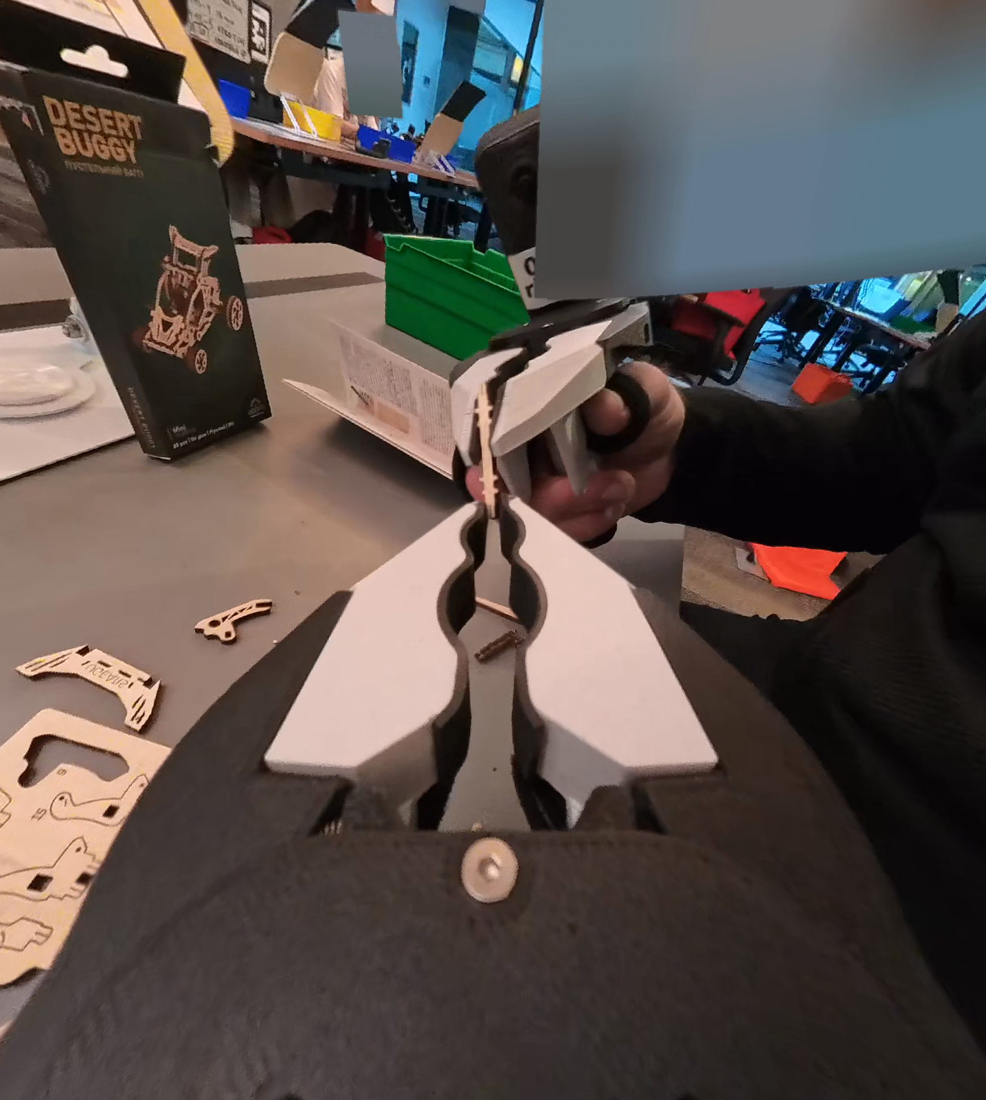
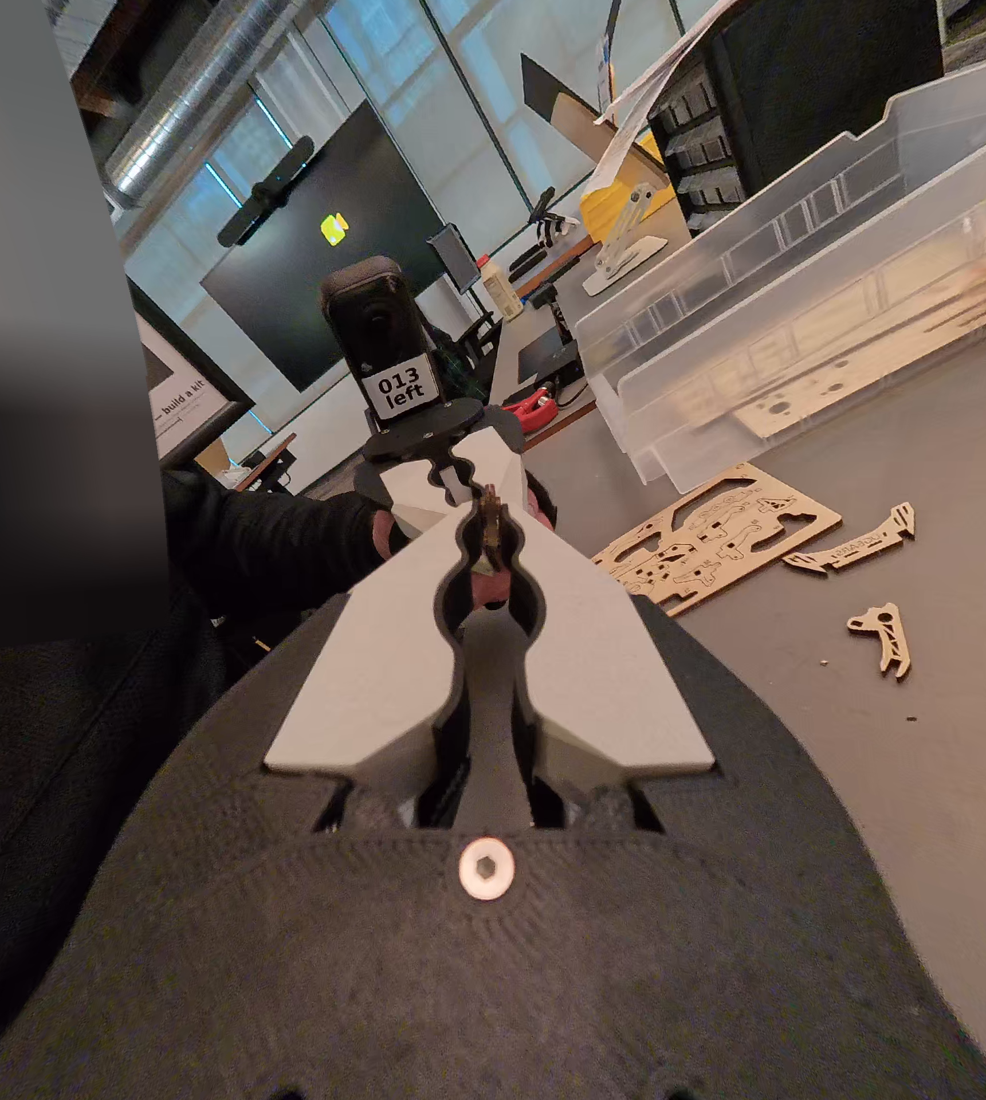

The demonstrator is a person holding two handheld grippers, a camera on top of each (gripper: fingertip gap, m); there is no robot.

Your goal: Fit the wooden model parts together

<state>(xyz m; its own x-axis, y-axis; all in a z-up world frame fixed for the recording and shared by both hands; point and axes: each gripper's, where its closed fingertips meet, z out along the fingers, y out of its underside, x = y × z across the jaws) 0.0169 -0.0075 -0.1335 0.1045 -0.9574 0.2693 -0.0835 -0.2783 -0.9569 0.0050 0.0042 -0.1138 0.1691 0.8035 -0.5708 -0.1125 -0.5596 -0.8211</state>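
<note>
Both grippers meet in the air above the grey table, probably so the thin part can pass between them. The right gripper pinches a flat, pale wooden strip with small notched tabs, held on edge. The left gripper has its fingers pressed together at the strip's lower end; whether they grip it is hard to see. Other cut pieces and the plywood sheet lie flat on the table.

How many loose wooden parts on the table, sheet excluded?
2 clear: long part beside the sheet, small curved part past it. Thin sliver under left gripper may be another.
</note>
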